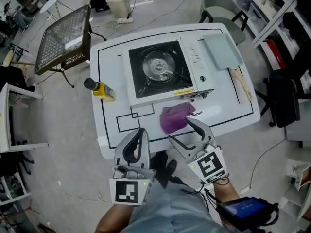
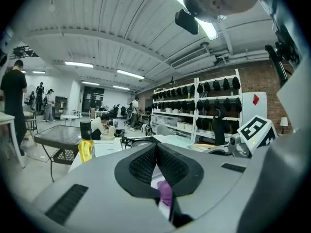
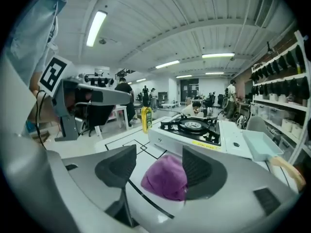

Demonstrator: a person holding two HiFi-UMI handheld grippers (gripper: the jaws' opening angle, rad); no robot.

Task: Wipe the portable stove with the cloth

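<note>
Stove (image 1: pixel 160 72): sits at the centre of the white table (image 1: pixel 223 111), with its black burner top to the left and its white control panel to the right.
Cloth (image 1: pixel 175 118): a purple, crumpled heap on the table just below the stove's front edge, low in the middle of the head view.
Right gripper (image 1: pixel 180 130): lower right of centre, with its jaws spread wide. In its own view the cloth (image 3: pixel 167 178) lies between them on the table and neither pad presses it. The stove (image 3: pixel 192 130) stands just behind.
Left gripper (image 1: pixel 141 131): lower left of centre, at the table's near edge. Its jaws are pressed together at the tips with nothing pinched. A strip of the cloth (image 2: pixel 165 193) shows through the gap below the tips.
Bottle (image 1: pixel 99 89): yellow with a black cap, lying on the table to the left of the stove.
Tray (image 1: pixel 222 52): pale green, at the upper right of the table beside the stove's panel.
Mesh table (image 1: pixel 63 38): black, on the floor at upper left, apart from the white table.
</note>
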